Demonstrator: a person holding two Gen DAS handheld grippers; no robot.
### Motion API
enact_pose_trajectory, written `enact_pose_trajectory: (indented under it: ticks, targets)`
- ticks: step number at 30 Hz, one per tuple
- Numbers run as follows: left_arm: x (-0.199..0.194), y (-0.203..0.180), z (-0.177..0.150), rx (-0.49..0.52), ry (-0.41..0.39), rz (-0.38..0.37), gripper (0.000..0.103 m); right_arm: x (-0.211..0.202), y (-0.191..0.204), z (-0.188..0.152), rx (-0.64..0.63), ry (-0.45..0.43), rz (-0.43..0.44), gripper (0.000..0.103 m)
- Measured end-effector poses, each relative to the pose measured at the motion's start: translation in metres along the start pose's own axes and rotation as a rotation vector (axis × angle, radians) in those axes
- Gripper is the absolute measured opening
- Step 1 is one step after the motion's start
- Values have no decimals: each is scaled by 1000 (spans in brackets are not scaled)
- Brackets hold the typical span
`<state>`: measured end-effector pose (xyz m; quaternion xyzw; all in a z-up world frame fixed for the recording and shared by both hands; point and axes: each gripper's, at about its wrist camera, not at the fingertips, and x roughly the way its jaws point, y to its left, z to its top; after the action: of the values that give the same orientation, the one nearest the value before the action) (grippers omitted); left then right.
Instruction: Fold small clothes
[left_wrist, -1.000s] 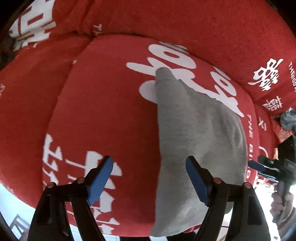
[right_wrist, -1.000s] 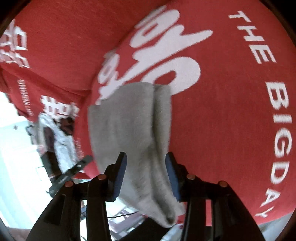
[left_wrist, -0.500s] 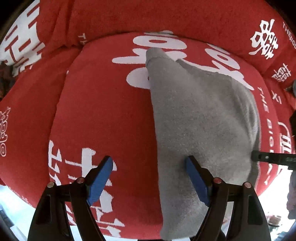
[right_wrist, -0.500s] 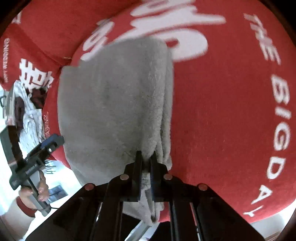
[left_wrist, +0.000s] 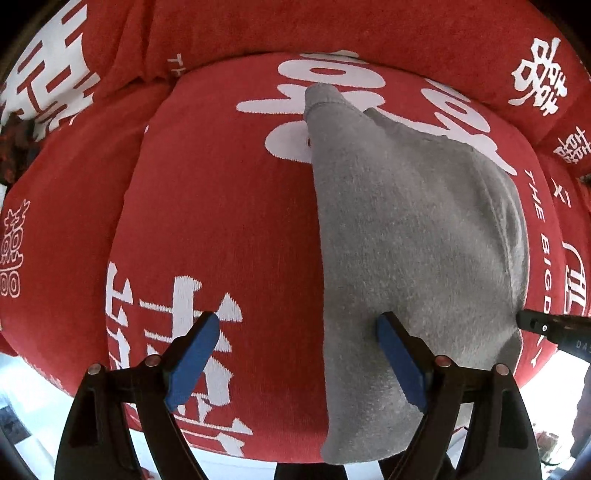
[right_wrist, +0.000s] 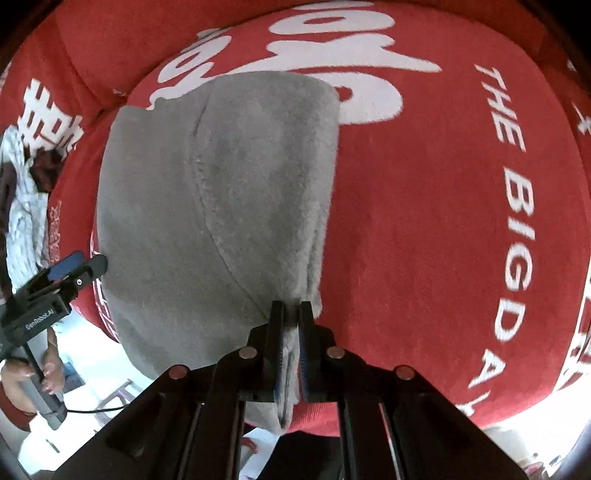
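1. Left claw (left_wrist: 291, 354) gapes wide, empty, its right pad resting on the grey garment (left_wrist: 406, 229)
2. Right claw (right_wrist: 291, 325) is clamped on the garment's near edge, cloth spread ahead on the red cushion (right_wrist: 443, 221)
3. Fold looks barely begun
4. Nothing blocks; other laundry (right_wrist: 22, 206) lies far left

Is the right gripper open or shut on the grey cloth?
Shut: the right gripper pinches the near edge of the grey cloth between both fingers.
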<state>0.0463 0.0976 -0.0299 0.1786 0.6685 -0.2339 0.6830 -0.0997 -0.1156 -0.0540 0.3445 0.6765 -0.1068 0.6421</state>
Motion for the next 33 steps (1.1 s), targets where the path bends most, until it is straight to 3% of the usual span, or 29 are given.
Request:
enact_pose_trajectory:
  ticks: [2, 4, 7, 13, 17, 19, 30, 31, 33]
  targets:
    - [-2, -2, -1, -2, -5, 7, 88, 2, -6, -3, 12, 4, -32, 8]
    - [-6, -4, -1, 12, -1, 5, 88, 5, -20, -11, 7, 37, -126, 8]
    - [-9, -7, -1, 20, 12, -4, 88, 6, -34, -25, 102, 50, -50, 8]
    - [-13, -7, 1, -5, 26, -1, 88, -8, -40, -41, 154, 46, -35, 8]
    - [-16, -6, 2, -23, 36, -16, 90, -20, -35, -43, 152, 24, -46, 8]
    - [-17, -6, 3, -17, 34, 2, 103, -28, -32, -40, 148, 9, -50, 8]
    - [-24, -12, 5, 22, 5, 53, 103, -45, -6, -26, 121, -29, -45, 9]
    - [-27, -13, 5, 33, -4, 63, 103, -47, -2, -25, 112, -38, -55, 10]
    - [-32, -16, 6, 45, -23, 96, 103, -52, 6, -25, 92, -65, -74, 30]
